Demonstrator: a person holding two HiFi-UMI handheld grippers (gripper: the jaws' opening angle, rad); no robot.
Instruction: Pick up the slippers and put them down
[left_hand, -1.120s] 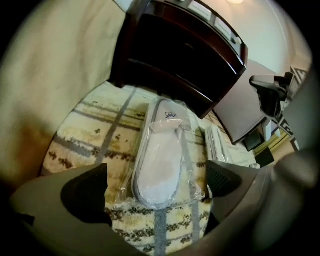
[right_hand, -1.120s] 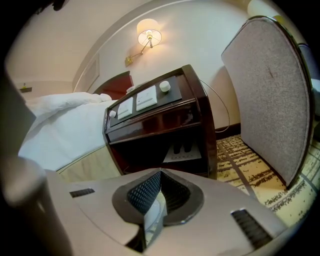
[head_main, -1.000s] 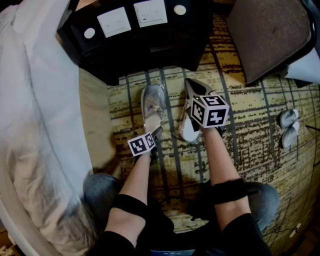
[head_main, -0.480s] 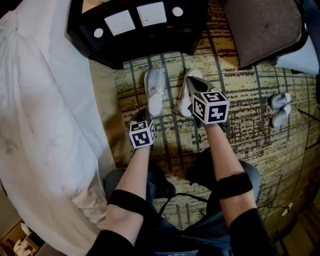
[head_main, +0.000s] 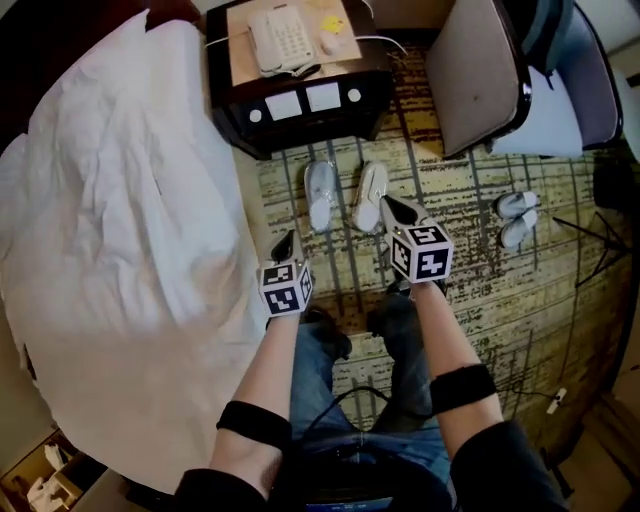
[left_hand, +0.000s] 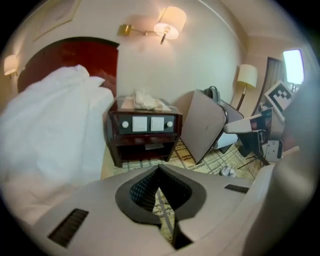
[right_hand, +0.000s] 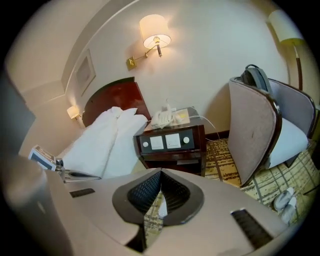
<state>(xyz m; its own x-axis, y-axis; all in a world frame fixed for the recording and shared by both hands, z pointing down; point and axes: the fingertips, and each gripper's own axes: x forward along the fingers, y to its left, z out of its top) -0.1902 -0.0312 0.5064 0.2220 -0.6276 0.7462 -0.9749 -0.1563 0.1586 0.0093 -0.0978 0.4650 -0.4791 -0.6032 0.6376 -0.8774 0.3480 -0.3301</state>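
A patterned carpet (head_main: 480, 300) covers the floor of a hotel room. A white-covered bed (head_main: 120, 230) fills the left side. At the top a dark nightstand (head_main: 300, 105) carries a telephone (head_main: 283, 38), with a chair (head_main: 478, 70) beside it. The slippers (head_main: 321, 195) lie side by side on the carpet just in front of the nightstand, and neither tool grips them.

The left tongs (head_main: 288, 240) hang over the carpet near the bed's edge, closed tip to tip with nothing between them. The right tongs (head_main: 393, 207) are closed and empty as well. In the head view their tip overlaps the heel end of the right-hand slipper. Each marker cube (head_main: 287, 287) hides most of its tool in that view.

In both gripper views the tool bodies block the slippers. Only a white sliver shows through the gap beneath the right tips, too small to identify. Another white pair (head_main: 515, 218) lies well apart, near the chair, its details unclear.
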